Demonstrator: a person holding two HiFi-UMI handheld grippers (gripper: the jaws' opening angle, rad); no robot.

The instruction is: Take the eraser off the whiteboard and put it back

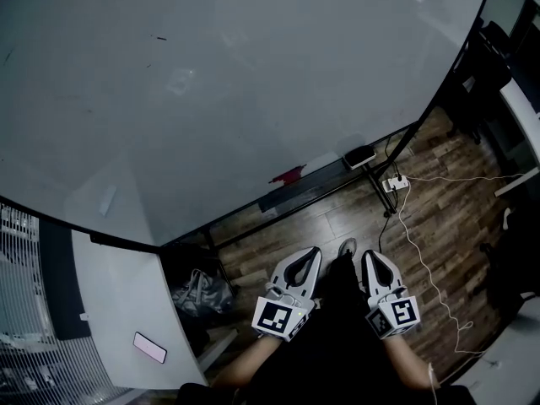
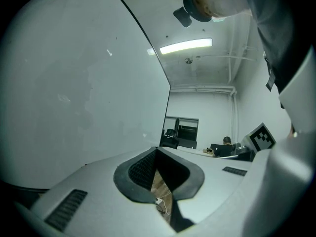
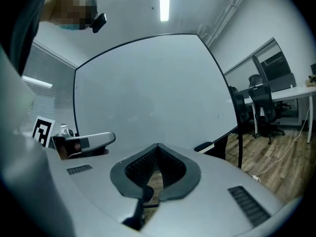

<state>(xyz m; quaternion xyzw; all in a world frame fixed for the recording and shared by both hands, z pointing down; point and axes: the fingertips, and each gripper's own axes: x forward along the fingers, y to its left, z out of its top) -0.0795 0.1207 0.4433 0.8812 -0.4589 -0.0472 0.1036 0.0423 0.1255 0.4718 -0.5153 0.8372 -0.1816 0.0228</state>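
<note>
The whiteboard fills the upper part of the head view. The eraser, a dark block with a pale edge, lies at the right end of the board's tray; it also shows in the right gripper view as the eraser. A red scrap lies on the tray to its left. Both grippers are held low and close to the body, well short of the board. My left gripper is shut with nothing in it. My right gripper is shut and empty too.
A white power strip with a trailing cable lies on the wood floor under the tray. A grey bag sits by a white desk that bears a pink phone. Office chairs stand at the right.
</note>
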